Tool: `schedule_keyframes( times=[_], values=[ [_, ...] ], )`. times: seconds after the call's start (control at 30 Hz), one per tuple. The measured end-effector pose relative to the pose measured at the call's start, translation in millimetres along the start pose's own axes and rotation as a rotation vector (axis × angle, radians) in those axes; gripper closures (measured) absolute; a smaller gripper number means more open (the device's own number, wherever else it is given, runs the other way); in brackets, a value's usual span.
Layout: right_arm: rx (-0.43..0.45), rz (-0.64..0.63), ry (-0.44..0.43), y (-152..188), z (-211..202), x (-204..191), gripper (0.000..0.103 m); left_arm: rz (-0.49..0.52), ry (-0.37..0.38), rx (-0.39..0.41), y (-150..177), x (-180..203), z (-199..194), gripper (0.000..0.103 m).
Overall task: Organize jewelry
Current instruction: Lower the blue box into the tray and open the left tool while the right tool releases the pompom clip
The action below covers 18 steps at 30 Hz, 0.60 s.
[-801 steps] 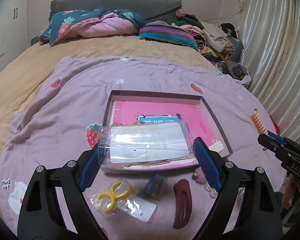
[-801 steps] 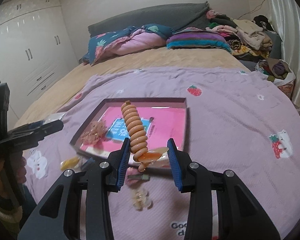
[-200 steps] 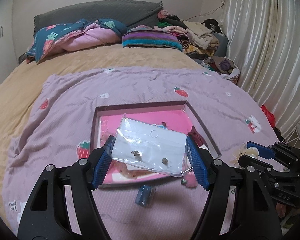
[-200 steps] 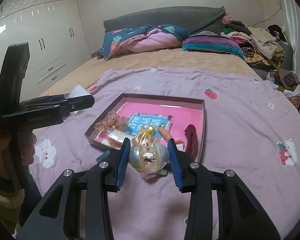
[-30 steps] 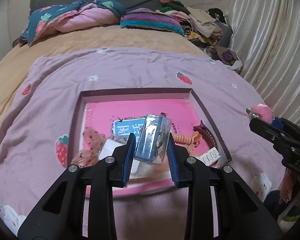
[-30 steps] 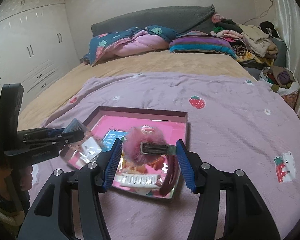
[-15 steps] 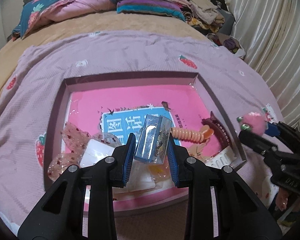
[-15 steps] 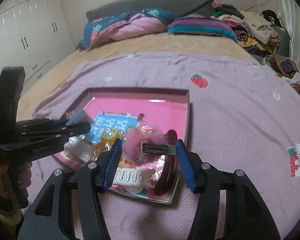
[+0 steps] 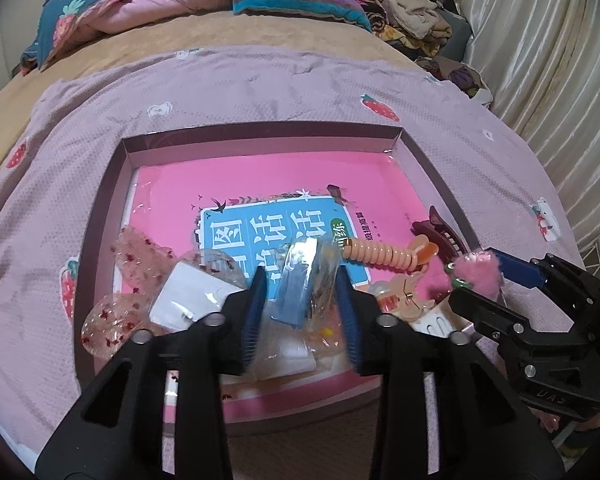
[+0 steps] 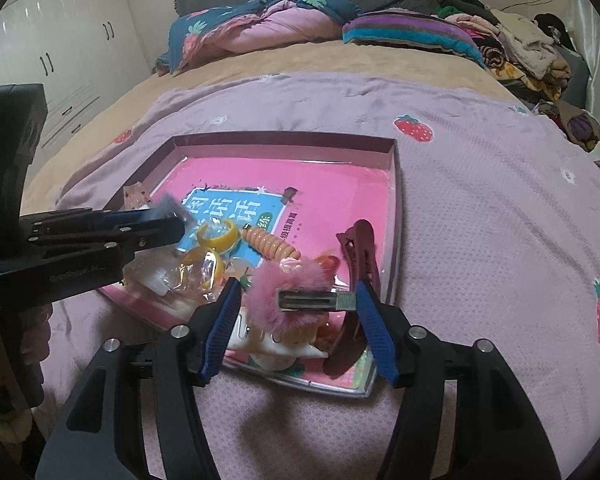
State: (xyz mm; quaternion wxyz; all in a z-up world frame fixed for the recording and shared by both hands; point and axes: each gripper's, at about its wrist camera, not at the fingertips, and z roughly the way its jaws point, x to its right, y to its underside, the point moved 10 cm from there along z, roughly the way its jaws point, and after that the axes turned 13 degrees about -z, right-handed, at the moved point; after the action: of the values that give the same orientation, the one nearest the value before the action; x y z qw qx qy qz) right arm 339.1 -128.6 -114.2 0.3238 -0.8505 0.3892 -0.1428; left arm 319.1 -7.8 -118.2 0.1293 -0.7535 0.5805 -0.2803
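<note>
A shallow pink-lined box (image 9: 260,136) (image 10: 284,136) lies on the purple blanket and holds several pieces. My left gripper (image 9: 300,292) is shut on a small blue packet in clear wrap (image 9: 300,280), low over the box's near part. My right gripper (image 10: 296,300) is shut on a fluffy pink hair clip (image 10: 288,296) with a metal clasp, over the box's near right corner; it also shows in the left wrist view (image 9: 480,272). In the box lie an orange spiral hair tie (image 9: 380,254) (image 10: 270,246), a maroon clip (image 9: 440,228) (image 10: 358,256), yellow rings (image 10: 216,236) and clear sequinned pieces (image 9: 136,248).
The purple strawberry blanket (image 10: 480,200) covers a tan bed. Pillows and folded clothes (image 10: 400,32) lie at the head. White curtains (image 9: 548,60) hang to the right, white wardrobes (image 10: 60,40) to the left.
Both grippers have moved forward and lower over the box with their loads held. The pink clip now hangs over the box's near right corner.
</note>
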Motion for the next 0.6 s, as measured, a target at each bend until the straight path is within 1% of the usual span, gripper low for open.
schedule_keyframes(
  times=[0.03, 0.07, 0.1, 0.17, 0.23, 0.37, 0.4, 0.53, 0.6],
  values=[
    [0.008, 0.008, 0.003, -1, -5, 1, 0.039, 0.000, 0.005, 0.006, 0, 1, -4, 0.061],
    [0.017, 0.015, 0.006, -1, -9, 1, 0.036, 0.000, 0.008, 0.012, 1, 1, -8, 0.055],
    [0.029, 0.019, 0.008, -2, -15, 2, 0.033, 0.003, 0.008, 0.021, 1, 2, -13, 0.053],
    [0.057, 0.023, 0.018, -4, -30, 2, 0.031, 0.005, 0.007, 0.038, 3, 3, -23, 0.049],
    [0.079, 0.020, 0.031, -5, -43, 1, 0.023, 0.004, 0.004, 0.052, 7, 2, -34, 0.046],
    [0.135, 0.023, 0.057, -7, -75, -2, 0.016, -0.008, -0.011, 0.087, 16, -2, -60, 0.039],
    [0.145, 0.025, 0.056, -7, -82, -4, 0.012, -0.016, -0.017, 0.100, 19, -4, -68, 0.037],
    [0.174, 0.027, 0.061, -5, -105, -12, 0.006, -0.017, -0.027, 0.131, 28, -8, -91, 0.028],
    [0.184, 0.025, 0.059, -3, -113, -17, 0.006, -0.018, -0.025, 0.144, 33, -9, -101, 0.023]
  ],
)
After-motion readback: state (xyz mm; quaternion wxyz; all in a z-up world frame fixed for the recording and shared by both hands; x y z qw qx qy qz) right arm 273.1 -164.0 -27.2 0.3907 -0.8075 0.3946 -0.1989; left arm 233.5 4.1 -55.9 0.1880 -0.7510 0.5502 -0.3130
